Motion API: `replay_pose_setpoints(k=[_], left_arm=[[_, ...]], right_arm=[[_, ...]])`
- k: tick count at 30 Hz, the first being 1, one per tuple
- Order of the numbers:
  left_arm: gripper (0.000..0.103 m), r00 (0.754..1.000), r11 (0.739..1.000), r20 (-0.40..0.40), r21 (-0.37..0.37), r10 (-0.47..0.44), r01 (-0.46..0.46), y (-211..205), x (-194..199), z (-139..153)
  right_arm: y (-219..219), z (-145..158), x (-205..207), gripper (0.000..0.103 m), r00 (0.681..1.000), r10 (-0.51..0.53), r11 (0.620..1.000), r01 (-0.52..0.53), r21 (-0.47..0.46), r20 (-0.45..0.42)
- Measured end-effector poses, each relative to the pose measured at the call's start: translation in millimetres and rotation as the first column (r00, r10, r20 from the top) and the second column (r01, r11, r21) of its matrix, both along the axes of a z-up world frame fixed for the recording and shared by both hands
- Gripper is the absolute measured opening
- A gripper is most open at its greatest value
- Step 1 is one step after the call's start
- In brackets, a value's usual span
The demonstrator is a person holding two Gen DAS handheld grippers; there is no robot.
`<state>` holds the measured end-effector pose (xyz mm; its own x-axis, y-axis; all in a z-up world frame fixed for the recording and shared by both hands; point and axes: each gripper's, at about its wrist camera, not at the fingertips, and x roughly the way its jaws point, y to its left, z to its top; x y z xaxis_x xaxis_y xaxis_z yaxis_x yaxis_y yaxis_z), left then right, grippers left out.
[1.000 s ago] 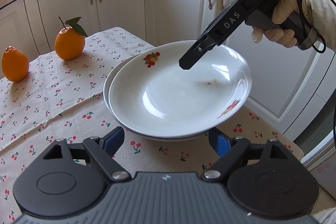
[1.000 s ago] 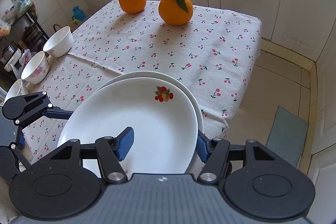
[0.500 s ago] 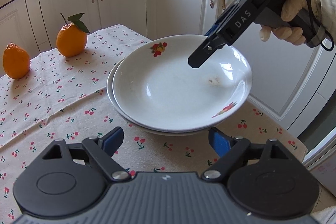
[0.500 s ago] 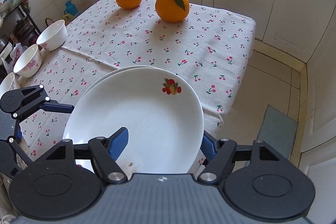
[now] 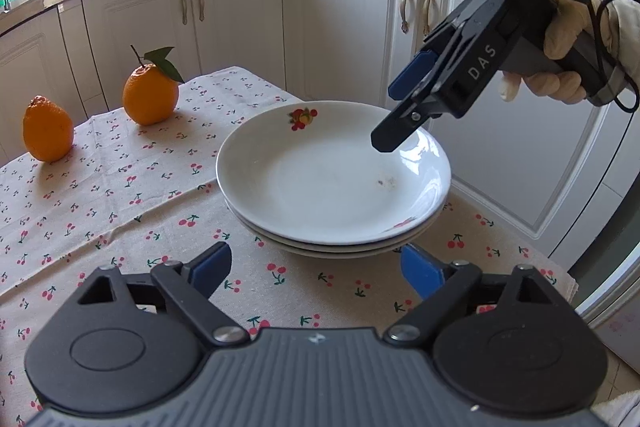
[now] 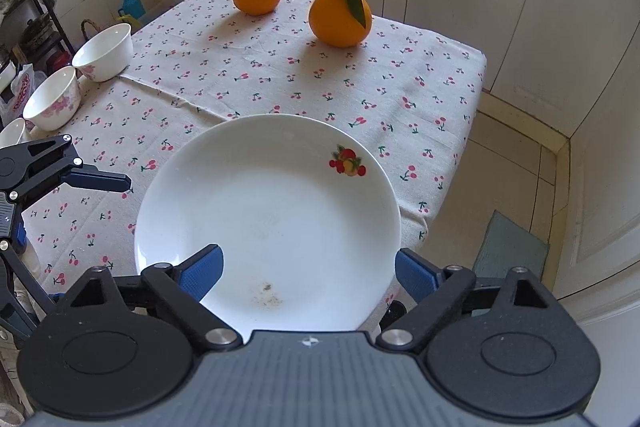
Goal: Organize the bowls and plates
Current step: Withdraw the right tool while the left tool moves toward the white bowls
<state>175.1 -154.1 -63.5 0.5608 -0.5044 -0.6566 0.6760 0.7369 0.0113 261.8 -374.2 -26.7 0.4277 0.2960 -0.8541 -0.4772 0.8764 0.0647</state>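
— Where were the plates?

— Stacked near the corner of the table (image 6: 440,75), on the cherry-print cloth (image 5: 100,195). The top plate (image 5: 332,179) sat level on the ones beneath; from the left wrist view I counted two rims under it, though the edges ran close together, so maybe only two plates in all. It had a fruit motif on the rim and a small brown smudge inside.

— And the right gripper?

— The right gripper (image 6: 308,271) hung above the near rim of the top plate, jaws spread wide. They had just been opening, and the blue pads pressed on nothing; the plate rim lay below and between them. A gloved hand (image 5: 568,51) held its handle.

— The left one?

— The left gripper (image 5: 316,271) was open too, widened a little just then, low beside the stack's near edge, with nothing in it.

— Anything else on the table?

— Two oranges (image 6: 340,17) at the far end, one with a leaf. Three white bowls (image 6: 105,51) stood along the left edge, well apart from the plates.
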Motion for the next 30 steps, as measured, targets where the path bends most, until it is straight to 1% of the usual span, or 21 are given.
replay_pose_setpoints(k=[2,4,6,10,15,20,22,26,30], left_arm=[[0.092,1.000,1.000,0.009,-0.012,0.004,-0.004,4.0,-3.1,4.3],[0.092,0.999,1.000,0.032,-0.023,0.010,-0.009,8.5,-8.2,10.3],[0.097,0.998,0.999,0.054,-0.030,0.017,-0.015,13.1,-13.2,15.2],[0.097,0.994,0.998,0.104,-0.049,0.032,-0.028,27.8,-26.6,26.9],[0.098,0.986,0.996,0.150,-0.058,0.074,-0.066,54.2,-45.4,38.3],[0.098,0.973,0.991,0.195,-0.062,0.127,-0.117,89.5,-70.4,44.6],[0.099,0.967,0.987,0.202,-0.065,0.156,-0.145,109.3,-80.9,45.6],[0.099,0.956,0.978,0.209,-0.052,0.207,-0.200,145.4,-96.3,46.7],[0.098,0.944,0.967,0.211,-0.029,0.252,-0.252,184.5,-108.0,49.6]], right_arm=[[6.4,6.9,-6.3,0.103,1.000,0.004,1.000,-0.004,-0.007,0.030],[14.5,14.8,-13.6,0.103,0.998,0.012,1.000,-0.012,-0.010,0.058],[23.6,21.6,-21.7,0.103,0.996,0.016,1.000,-0.015,-0.016,0.089],[42.5,31.9,-39.9,0.103,0.988,-0.002,1.000,0.007,-0.031,0.158],[70.3,35.0,-69.0,0.103,0.971,-0.030,0.999,0.034,-0.013,0.238],[108.6,30.6,-102.3,0.103,0.943,-0.019,0.999,0.031,-0.033,0.333],[124.0,27.1,-111.6,0.103,0.936,-0.010,0.999,0.021,-0.027,0.351],[154.1,20.0,-124.2,0.103,0.936,0.005,1.000,-0.005,0.000,0.353],[191.0,10.4,-133.8,0.103,0.929,0.079,0.996,-0.088,0.008,0.361]])
